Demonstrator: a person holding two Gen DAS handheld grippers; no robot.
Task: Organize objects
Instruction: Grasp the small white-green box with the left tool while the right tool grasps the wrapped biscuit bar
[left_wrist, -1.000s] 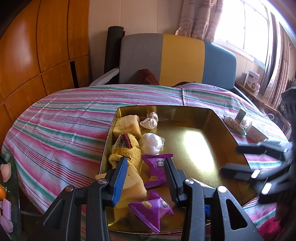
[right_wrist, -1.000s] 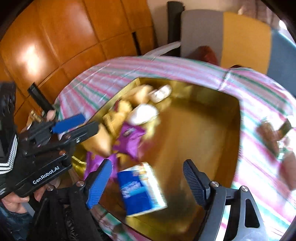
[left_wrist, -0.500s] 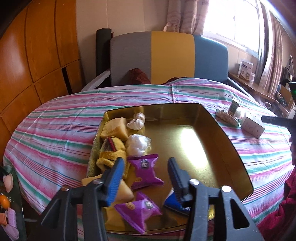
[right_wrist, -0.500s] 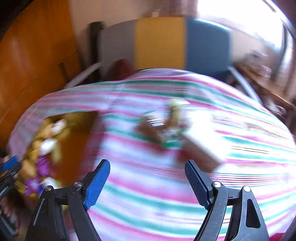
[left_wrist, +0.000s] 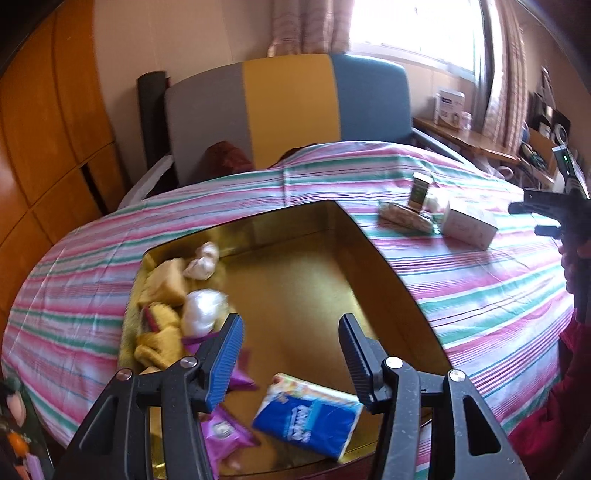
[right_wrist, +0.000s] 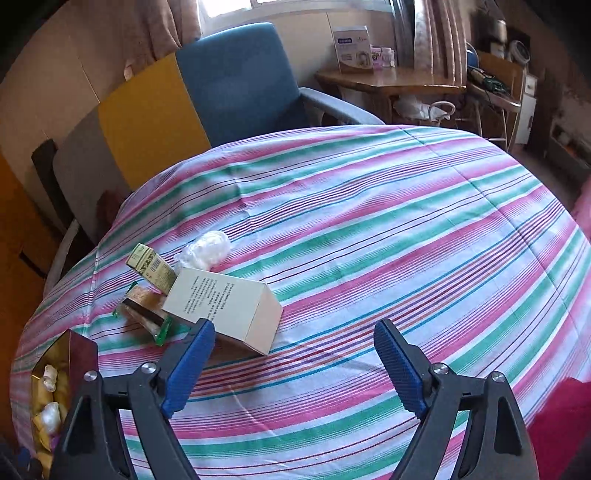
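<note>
A gold tin (left_wrist: 317, 284) on the striped tablecloth holds yellow snacks (left_wrist: 162, 284), white wrapped pieces (left_wrist: 205, 312), purple packets (left_wrist: 221, 432) and a blue tissue pack (left_wrist: 310, 417). My left gripper (left_wrist: 291, 354) hovers open above the tin's near end, with nothing between its pads. Over the bare cloth my right gripper (right_wrist: 295, 363) has empty jaws that are opening. Just beyond its left finger lie a cream box (right_wrist: 225, 306), a small green-yellow box (right_wrist: 149, 266), a brown snack bar (right_wrist: 146, 314) and a clear wrapped white piece (right_wrist: 207, 251).
A grey, yellow and blue sofa (left_wrist: 288, 110) stands behind the table. A wooden side table (right_wrist: 388, 81) with boxes is at the far right. The tin's corner (right_wrist: 79, 350) shows low left in the right wrist view. A red sleeve (left_wrist: 554, 406) is at the table's near right.
The blue tissue pack left my right gripper and now lies in the tin. My right gripper swung right to the loose items and opened wider. The left jaws widened and shifted right.
</note>
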